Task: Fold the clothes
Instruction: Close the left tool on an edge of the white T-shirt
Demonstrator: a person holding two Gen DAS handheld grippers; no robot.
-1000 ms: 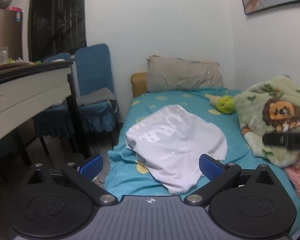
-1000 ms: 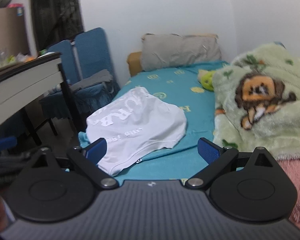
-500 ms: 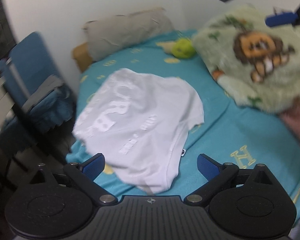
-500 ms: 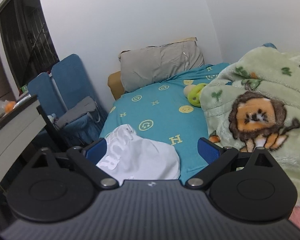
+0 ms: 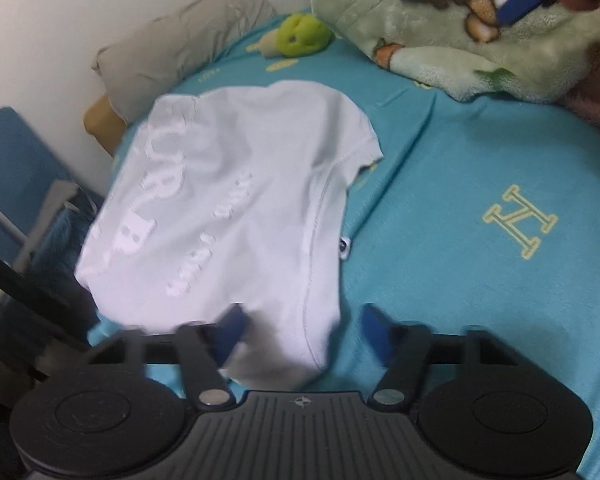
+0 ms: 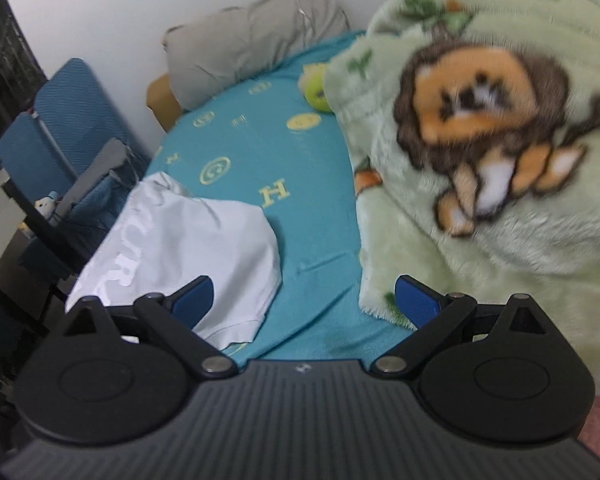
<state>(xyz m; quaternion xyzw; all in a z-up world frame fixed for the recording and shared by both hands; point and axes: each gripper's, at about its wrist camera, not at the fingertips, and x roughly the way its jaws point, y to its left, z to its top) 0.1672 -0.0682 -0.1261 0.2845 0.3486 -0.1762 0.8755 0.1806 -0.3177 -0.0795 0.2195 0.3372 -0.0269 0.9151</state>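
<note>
A white T-shirt (image 5: 236, 200) with raised white lettering lies crumpled on the teal bed sheet (image 5: 480, 184), near the bed's left edge. My left gripper (image 5: 302, 330) hovers open just above the shirt's near hem, its fingers on either side of the cloth without pinching it. In the right wrist view the same T-shirt (image 6: 188, 248) sits at lower left. My right gripper (image 6: 304, 298) stands open over bare teal sheet (image 6: 300, 168) between the shirt and a blanket, with nothing between its fingers. The right gripper (image 5: 524, 0) also shows, blurred, at the top right of the left wrist view.
A green lion-print fleece blanket (image 6: 480, 140) fills the bed's right side. A grey pillow (image 6: 256, 36) and a green plush toy (image 5: 302, 34) lie at the head. Blue chairs (image 6: 64, 120) stand left of the bed, beside a dark table edge (image 5: 24, 284).
My left gripper dropped and moved in close to the shirt's near hem. My right gripper swung forward and right, over the bed towards the lion blanket.
</note>
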